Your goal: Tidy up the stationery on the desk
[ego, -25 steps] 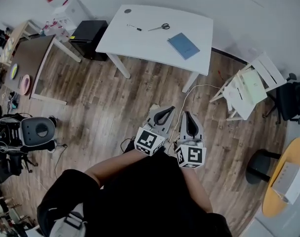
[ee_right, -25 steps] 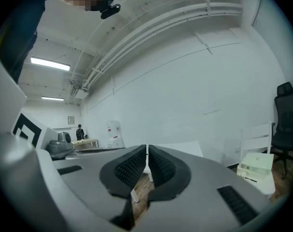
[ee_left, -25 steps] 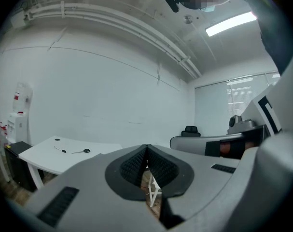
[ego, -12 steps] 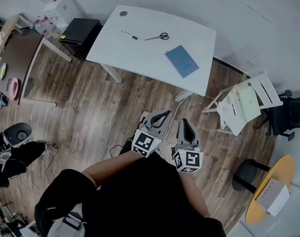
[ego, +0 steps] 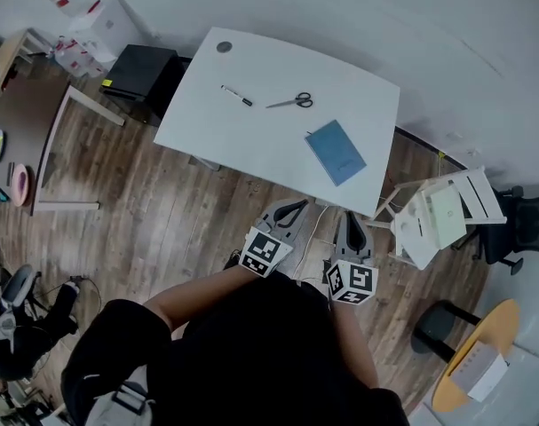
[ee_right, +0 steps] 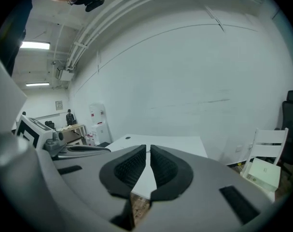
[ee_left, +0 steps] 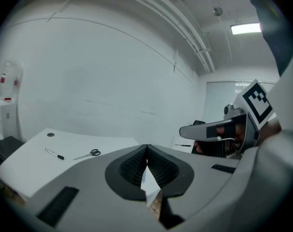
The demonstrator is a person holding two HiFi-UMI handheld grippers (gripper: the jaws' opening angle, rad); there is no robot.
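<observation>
A white desk (ego: 251, 131) stands ahead of me on the wood floor. On it lie a black-and-white pen (ego: 236, 95), a pair of scissors (ego: 291, 102) and a blue notebook (ego: 336, 152). My left gripper (ego: 297, 206) is shut and empty, held just short of the desk's near edge. My right gripper (ego: 353, 218) is beside it, also shut with nothing between its pads. In the left gripper view the pen (ee_left: 54, 153) and scissors (ee_left: 88, 153) show beyond the closed left gripper (ee_left: 146, 151). The right gripper view looks over the right gripper (ee_right: 148, 151) at the desk (ee_right: 165, 141).
A black cabinet (ego: 145, 65) stands at the desk's left end. A white chair (ego: 438, 211) holding a white box is right of the desk. A brown table (ego: 38, 122) is at far left, a round yellow table (ego: 469, 371) at lower right. A cable (ego: 318, 224) lies on the floor.
The desk has drawn closer and now lies just ahead of both grippers, which moved forward together. Both stay shut and empty.
</observation>
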